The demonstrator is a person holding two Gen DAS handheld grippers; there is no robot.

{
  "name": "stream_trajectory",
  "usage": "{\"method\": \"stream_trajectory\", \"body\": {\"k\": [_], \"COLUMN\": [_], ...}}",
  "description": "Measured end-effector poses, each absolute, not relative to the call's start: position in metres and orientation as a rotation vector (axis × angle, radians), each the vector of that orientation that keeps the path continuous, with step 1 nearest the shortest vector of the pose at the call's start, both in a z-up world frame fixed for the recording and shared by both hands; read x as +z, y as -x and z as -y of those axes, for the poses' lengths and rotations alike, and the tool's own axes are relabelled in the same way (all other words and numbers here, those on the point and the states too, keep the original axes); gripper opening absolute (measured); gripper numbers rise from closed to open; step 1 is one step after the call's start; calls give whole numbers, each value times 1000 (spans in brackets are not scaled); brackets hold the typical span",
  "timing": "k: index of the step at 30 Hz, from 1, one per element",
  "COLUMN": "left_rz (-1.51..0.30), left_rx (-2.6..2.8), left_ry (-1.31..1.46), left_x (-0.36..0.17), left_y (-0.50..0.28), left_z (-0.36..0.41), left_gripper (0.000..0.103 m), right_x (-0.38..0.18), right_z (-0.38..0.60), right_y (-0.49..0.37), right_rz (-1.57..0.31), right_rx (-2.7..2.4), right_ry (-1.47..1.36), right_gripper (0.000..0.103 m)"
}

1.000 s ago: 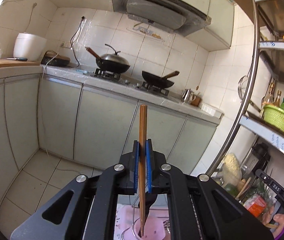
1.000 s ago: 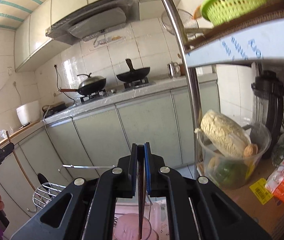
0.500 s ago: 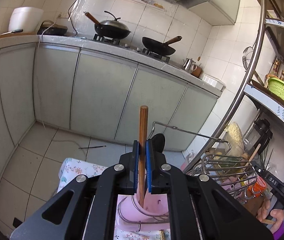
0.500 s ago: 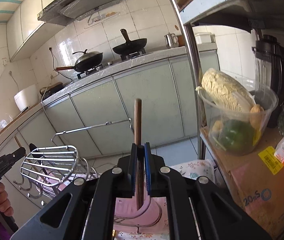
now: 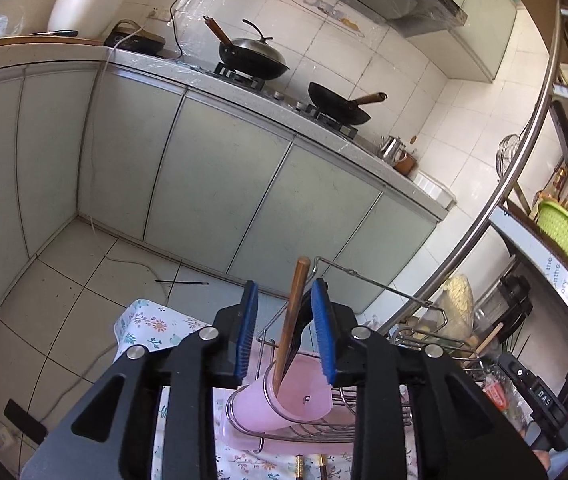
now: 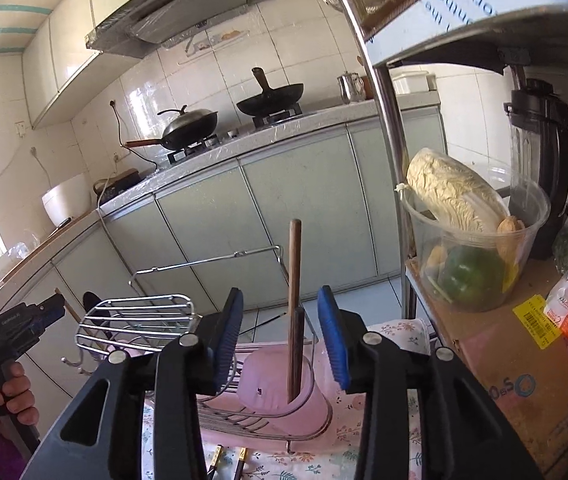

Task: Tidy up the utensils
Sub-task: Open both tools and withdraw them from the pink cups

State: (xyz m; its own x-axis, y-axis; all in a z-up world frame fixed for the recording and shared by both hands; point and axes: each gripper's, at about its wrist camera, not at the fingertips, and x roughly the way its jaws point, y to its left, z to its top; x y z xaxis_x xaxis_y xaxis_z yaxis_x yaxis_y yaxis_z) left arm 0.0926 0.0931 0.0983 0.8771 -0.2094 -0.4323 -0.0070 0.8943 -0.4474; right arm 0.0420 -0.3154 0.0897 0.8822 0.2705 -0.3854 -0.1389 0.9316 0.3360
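Standing in pink cups, seemingly untouched chopsticks; left gripper, right gripper spread

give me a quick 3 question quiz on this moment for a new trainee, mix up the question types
1. True or false: the left gripper is clamped on the wooden utensil.
2. Multiple choice: where does the lower end of the wooden utensil stand? A) in the pink cup B) in the green basket C) on the stove
3. Fill in: the pink cup sits in a ring of the wire ___.

Key:
1. False. Both the left gripper and the right gripper are open, pads clear of the utensil.
2. A
3. rack
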Motion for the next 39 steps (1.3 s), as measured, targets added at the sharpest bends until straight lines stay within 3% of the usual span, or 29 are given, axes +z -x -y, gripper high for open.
{"method": "stream_trajectory", "body": {"k": [5,20,24,31,39], "left_rz": [-491,-589,-621,-615,-598], "left_rx": [-101,-67,-55,15,12], "left_ry": [414,349,306,186,158], "left_x": [104,77,71,65,62], "left_y": [-71,-3,14,44,82], "left_z": [-97,-85,-75,-56,-51], "left_gripper": [31,34,41,42,42], "right_x": [95,70,64,70,83], "right_z": [308,269,261,250,243], "right_y": [-16,55,71,103,140], "right_rz": [-425,-433,-451,-424,-383], "right_rx": [236,228,232,228,188], "right_ry": [-286,-206,-195,-160,-133], "right_gripper": [45,45,45,45,56]}}
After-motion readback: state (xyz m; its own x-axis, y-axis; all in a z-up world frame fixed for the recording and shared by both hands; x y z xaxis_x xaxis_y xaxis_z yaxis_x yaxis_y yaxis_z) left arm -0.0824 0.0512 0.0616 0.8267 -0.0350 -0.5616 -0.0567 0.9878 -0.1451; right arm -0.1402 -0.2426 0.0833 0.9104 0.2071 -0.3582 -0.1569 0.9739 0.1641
